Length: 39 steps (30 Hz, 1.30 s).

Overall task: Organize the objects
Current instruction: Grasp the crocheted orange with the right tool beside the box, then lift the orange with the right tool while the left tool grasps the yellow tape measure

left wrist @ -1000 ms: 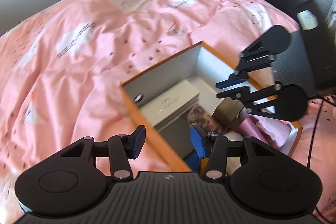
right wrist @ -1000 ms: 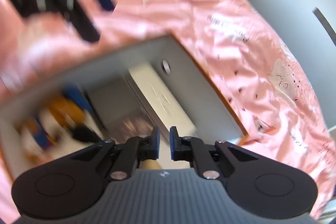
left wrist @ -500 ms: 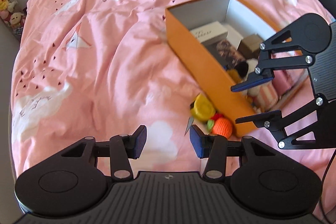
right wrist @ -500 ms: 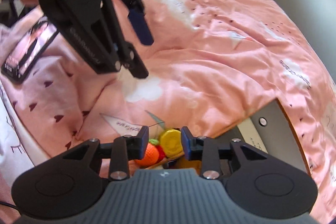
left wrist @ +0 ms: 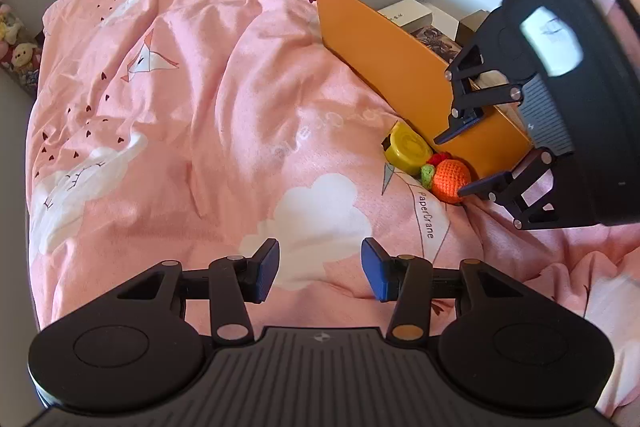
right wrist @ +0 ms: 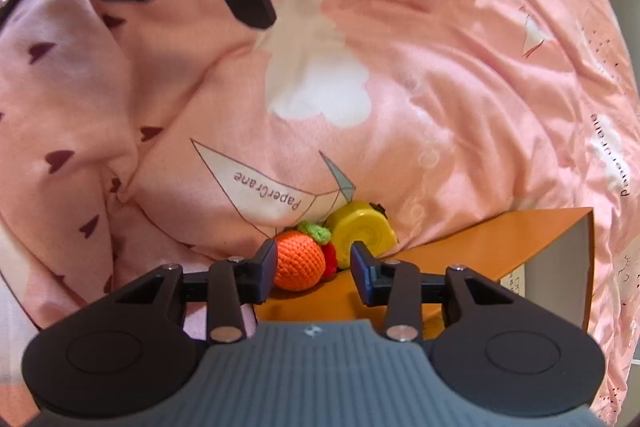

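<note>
Two small things are seen lying on the pink bedspread (left wrist: 192, 115) just beside the long outer wall of the orange box (left wrist: 384, 55), near its lower corner: a crocheted orange fruit (left wrist: 450, 177) with a green leaf and a red piece against it, and a round yellow tape measure (left wrist: 408, 149). The tape measure is set touching the fruit and is found against the foot of the box wall. The box is left open on the bed, and several smaller boxes and a dark printed packet are held inside it; what else is in there is hidden by the right hand-held gripper (left wrist: 460, 163). That gripper is pointed steeply down beside the box, its jaws are opening, and the crocheted fruit is framed between the two blue pads in the right wrist view (right wrist: 314, 269); the left pad is seen close against the fruit, but no pad is shown pressing on it, and whether there is contact cannot be told. The left hand-held gripper (left wrist: 320, 269) is held about half open over a white cloud printed on the bedspread, well apart from the box, and nothing is gripped between its pads. Some plush toys (left wrist: 18, 55) are glimpsed at the far edge of the bed, away from the box.
</note>
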Each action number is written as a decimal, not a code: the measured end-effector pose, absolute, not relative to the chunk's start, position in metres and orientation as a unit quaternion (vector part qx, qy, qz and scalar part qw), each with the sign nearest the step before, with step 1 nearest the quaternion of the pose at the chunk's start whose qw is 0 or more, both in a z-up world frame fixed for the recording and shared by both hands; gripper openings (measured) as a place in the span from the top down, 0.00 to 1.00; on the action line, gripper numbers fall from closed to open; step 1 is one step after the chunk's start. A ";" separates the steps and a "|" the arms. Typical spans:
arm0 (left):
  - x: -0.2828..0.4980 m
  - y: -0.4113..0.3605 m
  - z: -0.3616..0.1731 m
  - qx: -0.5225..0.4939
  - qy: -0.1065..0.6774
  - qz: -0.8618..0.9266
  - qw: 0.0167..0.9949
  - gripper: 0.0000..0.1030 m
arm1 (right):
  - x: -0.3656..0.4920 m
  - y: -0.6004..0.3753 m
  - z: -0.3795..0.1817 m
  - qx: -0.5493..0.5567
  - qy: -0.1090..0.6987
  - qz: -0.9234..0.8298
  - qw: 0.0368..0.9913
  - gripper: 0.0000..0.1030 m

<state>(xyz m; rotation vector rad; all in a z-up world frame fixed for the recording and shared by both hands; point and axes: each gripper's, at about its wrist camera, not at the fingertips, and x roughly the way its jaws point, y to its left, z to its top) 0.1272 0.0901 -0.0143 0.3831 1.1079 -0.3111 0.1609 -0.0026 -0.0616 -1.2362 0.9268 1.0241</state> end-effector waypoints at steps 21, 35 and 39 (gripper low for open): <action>0.139 0.103 -0.034 0.171 0.520 -0.179 0.817 0.47 | 0.175 -0.001 -0.099 -0.547 0.460 0.436 0.547 0.55; 0.135 0.085 -0.025 0.184 0.476 -0.241 0.826 0.47 | 0.178 -0.026 -0.019 -0.472 0.423 0.467 0.617 0.59; 0.139 0.074 -0.024 0.197 0.456 -0.267 0.826 0.46 | 0.183 -0.041 0.022 -0.445 0.404 0.460 0.653 0.59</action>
